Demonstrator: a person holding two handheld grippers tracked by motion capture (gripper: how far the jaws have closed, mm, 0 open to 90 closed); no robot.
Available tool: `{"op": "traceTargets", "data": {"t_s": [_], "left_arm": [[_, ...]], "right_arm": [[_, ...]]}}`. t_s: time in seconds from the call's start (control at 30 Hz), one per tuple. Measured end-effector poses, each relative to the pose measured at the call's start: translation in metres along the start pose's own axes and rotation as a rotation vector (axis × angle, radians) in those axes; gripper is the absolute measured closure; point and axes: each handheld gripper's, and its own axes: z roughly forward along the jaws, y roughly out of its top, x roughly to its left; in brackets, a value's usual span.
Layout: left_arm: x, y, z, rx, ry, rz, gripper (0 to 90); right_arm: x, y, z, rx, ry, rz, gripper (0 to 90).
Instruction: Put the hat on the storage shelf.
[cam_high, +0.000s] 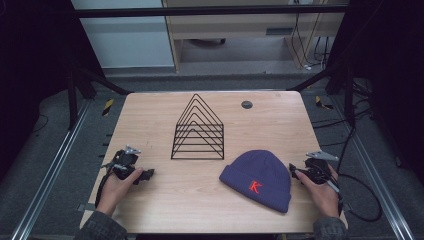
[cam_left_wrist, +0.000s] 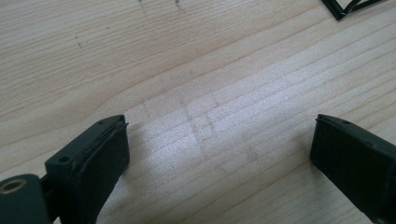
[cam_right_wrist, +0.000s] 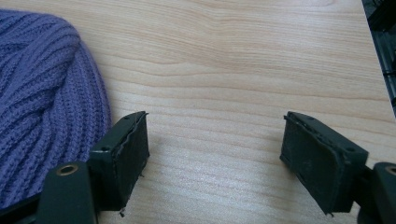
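A purple knit beanie (cam_high: 258, 178) with a red letter K lies flat on the wooden table, right of centre. My right gripper (cam_high: 297, 171) rests just beside the beanie's right edge; in the right gripper view its jaws stand wide apart over bare wood (cam_right_wrist: 215, 154), with the beanie (cam_right_wrist: 46, 93) next to the left jaw. My left gripper (cam_high: 144, 175) sits near the table's left front, held by a hand. Its jaws (cam_left_wrist: 219, 154) are open with only tabletop between them. A black wire rack (cam_high: 198, 129) shaped like nested triangles stands at the table's middle.
A small dark round grommet (cam_high: 246, 104) sits in the tabletop at the back right. The rack's corner (cam_left_wrist: 348, 7) shows at the top right of the left gripper view. Cables trail off the right table edge (cam_high: 320, 150).
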Motion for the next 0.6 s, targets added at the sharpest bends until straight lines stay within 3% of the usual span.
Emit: {"op": "traceTargets", "data": {"t_s": [0.3, 0.4, 0.6], "left_arm": [[0.0, -0.001, 0.0, 0.0, 0.0, 0.01, 2.2], [-0.001, -0.001, 0.0, 0.0, 0.002, 0.011, 1.9], [-0.001, -0.002, -0.001, -0.001, -0.002, 0.014, 1.6]], "right_arm": [[-0.001, 0.003, 0.0, 0.021, -0.002, 0.005, 22.8], [0.0, 0.006, -0.005, 0.021, -0.001, 0.028, 22.6], [0.012, 0.023, -0.011, 0.026, 0.016, -0.015, 24.5]]}}
